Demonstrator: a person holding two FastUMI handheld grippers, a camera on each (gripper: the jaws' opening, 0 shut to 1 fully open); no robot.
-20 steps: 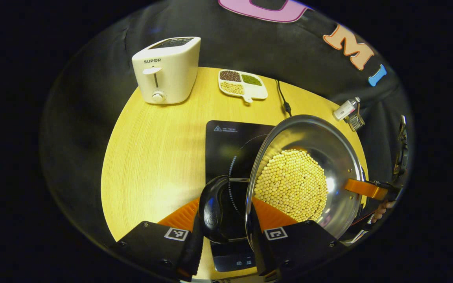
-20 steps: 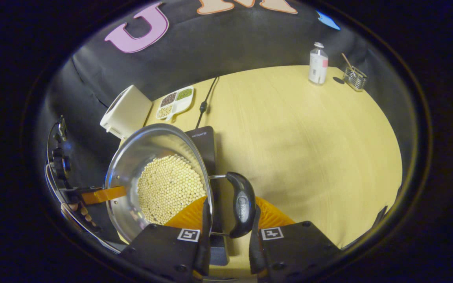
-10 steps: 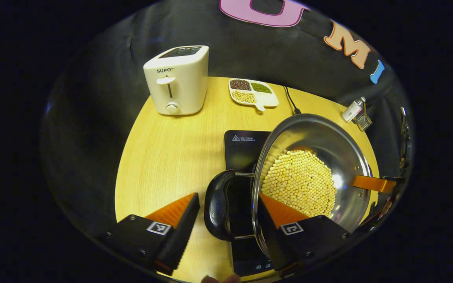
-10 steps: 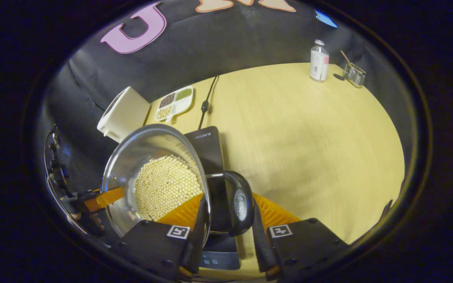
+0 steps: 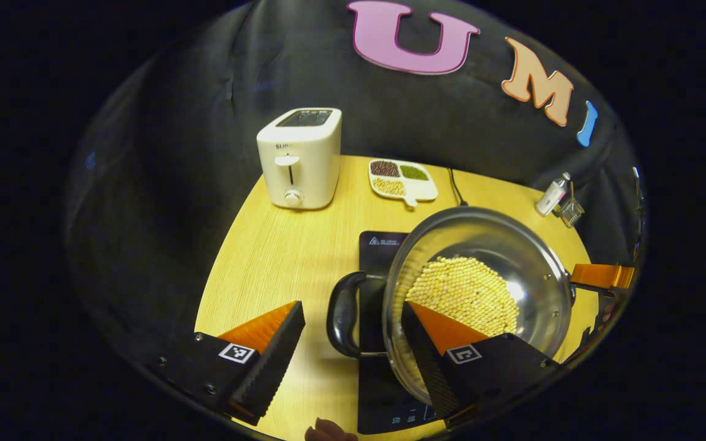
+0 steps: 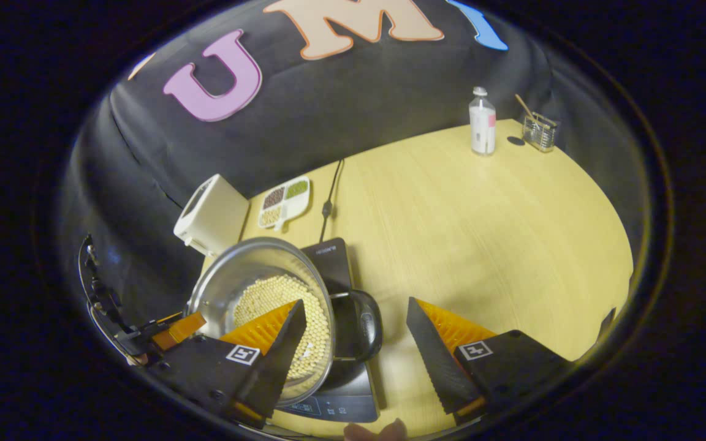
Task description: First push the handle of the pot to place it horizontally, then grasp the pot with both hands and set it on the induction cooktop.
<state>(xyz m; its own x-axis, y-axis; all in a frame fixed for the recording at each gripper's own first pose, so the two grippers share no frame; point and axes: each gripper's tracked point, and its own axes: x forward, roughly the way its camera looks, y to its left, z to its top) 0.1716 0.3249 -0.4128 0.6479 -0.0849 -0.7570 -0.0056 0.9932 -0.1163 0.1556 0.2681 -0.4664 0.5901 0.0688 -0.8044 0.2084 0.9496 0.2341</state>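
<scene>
The pot (image 5: 482,294), filled with pale beans (image 5: 463,294), sat on the cooktop (image 6: 331,257) near the table's (image 6: 482,226) front edge, with bare tabletop to its right. Both the left gripper (image 5: 353,343) and the right gripper (image 6: 353,343) stood wide open, each straddling a black handle (image 5: 342,313) without touching it. A divided dish (image 5: 402,179) at the back held dark, green and pale grains.

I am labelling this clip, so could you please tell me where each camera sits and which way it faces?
Left gripper view: rides on the left gripper, looking down and forward over the pot on the cooktop toward the toaster; its own open fingers show at the bottom, one on each side of the pot's near handle.
Right gripper view: rides on the right gripper, facing across the table toward the bottle; its own open fingers show at the bottom.
Shared: pot, cooktop, toaster, bottle.
</scene>
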